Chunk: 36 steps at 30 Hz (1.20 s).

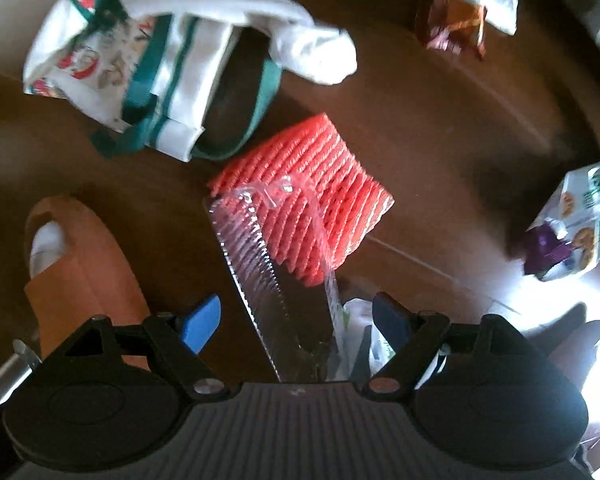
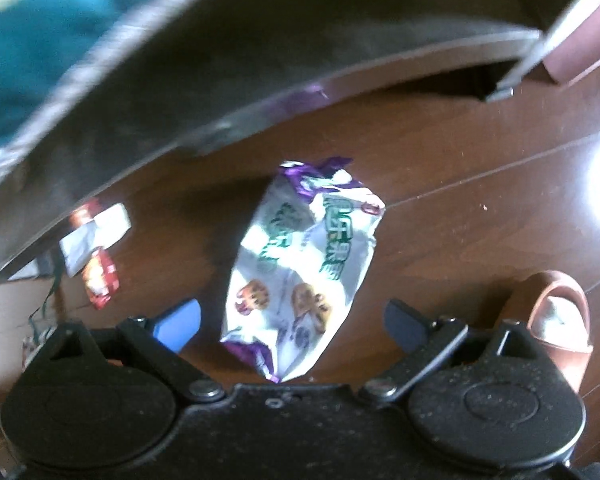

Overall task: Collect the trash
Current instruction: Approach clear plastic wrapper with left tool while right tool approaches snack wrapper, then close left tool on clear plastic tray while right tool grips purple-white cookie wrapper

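Both claws wide open, holding nothing: left claw (image 1: 296, 320) over red foam net (image 1: 304, 196), right claw (image 2: 292, 320) over biscuit wrapper (image 2: 300, 276). Risk of pinching only the clear plastic strip (image 1: 256, 248) at 6 o'clock of the net, or of crinkly film slipping free.

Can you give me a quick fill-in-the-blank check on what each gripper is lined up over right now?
1. The foam net sleeve ahead of the left gripper is ____ in colour.
2. The right gripper has its jaws ____ around the cookie wrapper.
3. All the litter lies on a dark ____ floor.

Missing words: red; open; wooden

teal cloth (image 2: 32, 40) blurred, slipper (image 2: 556, 320) partly hidden
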Tool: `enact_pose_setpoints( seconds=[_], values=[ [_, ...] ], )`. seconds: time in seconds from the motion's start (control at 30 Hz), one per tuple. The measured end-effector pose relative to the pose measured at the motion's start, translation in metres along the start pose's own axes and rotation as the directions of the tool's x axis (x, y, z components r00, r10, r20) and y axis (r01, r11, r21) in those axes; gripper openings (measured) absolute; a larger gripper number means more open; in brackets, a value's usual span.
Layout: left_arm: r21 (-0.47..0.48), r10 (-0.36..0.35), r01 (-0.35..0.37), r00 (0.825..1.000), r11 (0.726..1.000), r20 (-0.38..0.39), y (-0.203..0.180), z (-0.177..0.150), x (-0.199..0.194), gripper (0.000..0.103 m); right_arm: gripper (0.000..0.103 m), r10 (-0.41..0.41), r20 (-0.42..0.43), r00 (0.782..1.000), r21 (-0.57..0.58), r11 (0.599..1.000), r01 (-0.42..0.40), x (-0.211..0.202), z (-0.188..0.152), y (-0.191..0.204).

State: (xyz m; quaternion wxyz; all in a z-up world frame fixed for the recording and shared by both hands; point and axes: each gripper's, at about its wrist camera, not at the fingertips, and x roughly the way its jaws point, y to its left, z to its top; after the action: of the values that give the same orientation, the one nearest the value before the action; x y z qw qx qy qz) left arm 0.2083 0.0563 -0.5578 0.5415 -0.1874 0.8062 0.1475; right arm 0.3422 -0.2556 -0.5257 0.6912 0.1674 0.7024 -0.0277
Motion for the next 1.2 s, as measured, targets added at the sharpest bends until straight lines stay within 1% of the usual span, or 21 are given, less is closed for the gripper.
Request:
enact_pose_setpoints(
  seconds=[0.1, 0.2, 0.27, 0.3, 0.33, 0.4, 0.43, 0.47, 0.5, 0.53, 0.57, 0.6, 0.63, 0.7, 0.73, 0.87, 0.97, 1.1, 1.2],
  values=[
    [-0.001, 0.004, -0.004, 1.0, 1.0, -0.017, 0.002, 0.001, 0.013, 0.083, 0.094, -0.014, -0.014, 1.0, 0.014, 1.0, 0.014, 0.018, 0.004, -0.006],
    [-0.002, 0.013, -0.013, 1.0, 1.0, -0.024, 0.005, 0.001, 0.023, 0.082, 0.087, -0.015, -0.034, 0.999, 0.027, 0.999, 0.016, 0.033, 0.006, -0.013],
    [-0.003, 0.008, -0.008, 1.0, 1.0, -0.028, 0.006, 0.0, 0.028, 0.082, 0.081, -0.01, -0.049, 0.999, 0.036, 0.999, 0.012, 0.04, 0.007, -0.016],
    [0.0, 0.004, -0.004, 1.0, 1.0, -0.03, 0.007, 0.0, 0.03, 0.077, 0.079, -0.008, -0.055, 0.998, 0.038, 0.999, 0.01, 0.043, 0.007, -0.017],
    [0.004, 0.003, -0.003, 0.999, 1.0, -0.034, 0.006, -0.001, 0.033, 0.074, 0.076, -0.008, -0.058, 0.998, 0.041, 0.999, 0.011, 0.046, 0.007, -0.018],
    [0.014, -0.002, 0.002, 0.999, 1.0, -0.037, 0.004, -0.001, 0.035, 0.063, 0.068, -0.002, -0.061, 0.998, 0.043, 0.999, 0.005, 0.049, 0.007, -0.019],
    [0.017, 0.001, -0.001, 0.999, 1.0, -0.037, 0.001, 0.0, 0.037, 0.06, 0.058, 0.0, -0.061, 0.998, 0.043, 0.999, 0.002, 0.05, 0.007, -0.02],
    [0.019, 0.007, -0.006, 0.999, 1.0, -0.033, 0.0, -0.001, 0.038, 0.058, 0.053, -0.002, -0.061, 0.998, 0.042, 0.999, 0.004, 0.05, 0.007, -0.019],
    [0.022, 0.008, -0.007, 1.0, 1.0, -0.029, -0.001, -0.001, 0.038, 0.055, 0.051, -0.005, -0.062, 0.998, 0.041, 0.999, 0.007, 0.051, 0.008, -0.019],
    [0.025, 0.007, -0.007, 1.0, 1.0, -0.024, -0.001, -0.001, 0.038, 0.053, 0.043, -0.008, -0.067, 0.998, 0.043, 0.999, 0.01, 0.052, 0.008, -0.019],
    [0.028, 0.006, -0.006, 1.0, 1.0, -0.018, -0.004, -0.002, 0.037, 0.051, 0.031, -0.013, -0.071, 0.997, 0.04, 0.999, 0.016, 0.053, 0.007, -0.017],
    [0.034, 0.004, -0.003, 1.0, 0.999, -0.013, -0.005, -0.003, 0.036, 0.046, 0.025, -0.019, -0.071, 0.997, 0.032, 0.999, 0.022, 0.054, 0.007, -0.016],
    [0.042, 0.007, -0.007, 1.0, 0.999, -0.007, -0.006, -0.004, 0.035, 0.044, 0.019, -0.023, -0.073, 0.997, 0.031, 0.999, 0.026, 0.055, 0.008, -0.015],
    [0.058, 0.014, -0.014, 1.0, 0.998, 0.008, -0.01, -0.005, 0.031, 0.042, 0.002, -0.026, -0.067, 0.997, 0.03, 0.999, 0.028, 0.053, 0.008, -0.013],
    [0.065, 0.015, -0.016, 1.0, 0.998, 0.019, -0.01, -0.005, 0.03, 0.04, 0.0, -0.031, -0.057, 0.998, 0.028, 0.999, 0.032, 0.051, 0.008, -0.012],
    [0.079, 0.017, -0.019, 0.999, 0.997, 0.031, -0.013, -0.007, 0.023, 0.039, 0.0, -0.039, -0.009, 0.999, 0.017, 0.999, 0.039, 0.037, 0.003, -0.005],
    [0.089, 0.019, -0.022, 0.999, 0.996, 0.033, -0.015, -0.011, 0.015, 0.039, 0.0, -0.046, 0.007, 0.999, 0.017, 0.999, 0.046, 0.026, 0.0, -0.001],
    [0.097, 0.006, -0.011, 0.999, 0.995, 0.047, -0.014, -0.016, -0.008, 0.039, 0.0, -0.051, 0.02, 0.998, 0.016, 0.999, 0.051, 0.011, -0.009, 0.007],
    [0.12, -0.001, -0.007, 0.998, 0.993, 0.069, -0.014, -0.016, -0.027, 0.039, 0.0, -0.055, 0.032, 0.998, -0.002, 0.998, 0.055, -0.004, -0.019, 0.017]
  ],
)
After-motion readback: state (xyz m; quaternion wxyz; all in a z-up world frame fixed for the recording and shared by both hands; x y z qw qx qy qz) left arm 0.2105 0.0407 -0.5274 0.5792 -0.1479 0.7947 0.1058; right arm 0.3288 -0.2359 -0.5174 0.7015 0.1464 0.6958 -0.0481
